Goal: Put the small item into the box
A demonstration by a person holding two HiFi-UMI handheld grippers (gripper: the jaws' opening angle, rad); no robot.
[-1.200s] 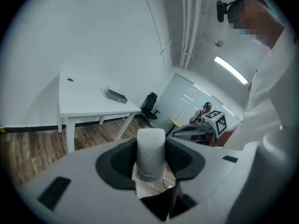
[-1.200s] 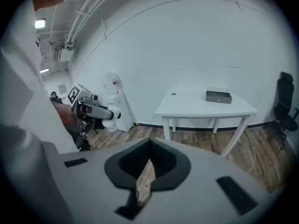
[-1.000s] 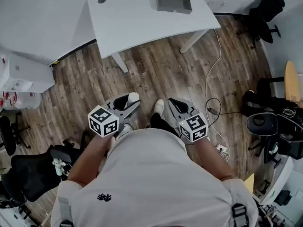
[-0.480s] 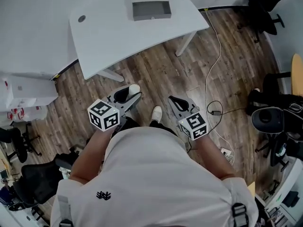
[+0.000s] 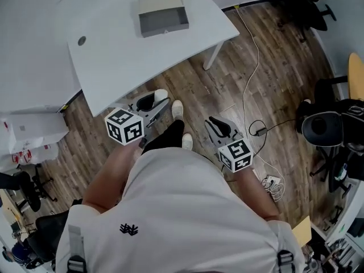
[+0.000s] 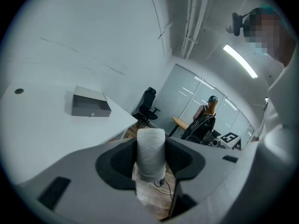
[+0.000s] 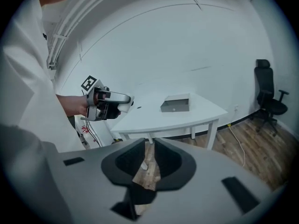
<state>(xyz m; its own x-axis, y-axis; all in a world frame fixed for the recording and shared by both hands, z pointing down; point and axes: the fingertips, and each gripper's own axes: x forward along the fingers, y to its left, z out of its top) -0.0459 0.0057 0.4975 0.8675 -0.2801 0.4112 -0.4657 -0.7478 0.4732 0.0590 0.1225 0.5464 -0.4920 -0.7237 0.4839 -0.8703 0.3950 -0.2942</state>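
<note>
A grey open box (image 5: 163, 14) sits on the white table (image 5: 114, 56); it also shows as the box (image 6: 90, 107) in the left gripper view and the box (image 7: 176, 103) in the right gripper view. My left gripper (image 5: 156, 102) is held low, just short of the table's near edge, shut on a small white roll (image 5: 161, 95). The roll (image 6: 150, 150) stands upright between the pads of the left gripper (image 6: 150, 148). My right gripper (image 5: 218, 124) hangs over the floor, off the table's right. Its jaws are nearly together, and the right gripper (image 7: 150, 155) holds nothing.
A table leg (image 5: 211, 56) stands to the right of the box. A white cable (image 5: 248, 84) runs across the wooden floor. Office chairs (image 5: 333, 127) and gear crowd the right side. White cartons (image 5: 28, 132) stand at the left, and a person (image 6: 205, 120) is far off.
The table and box have drawn nearer and lower in the head view as the person stepped forward. Both grippers keep their hold and pose.
</note>
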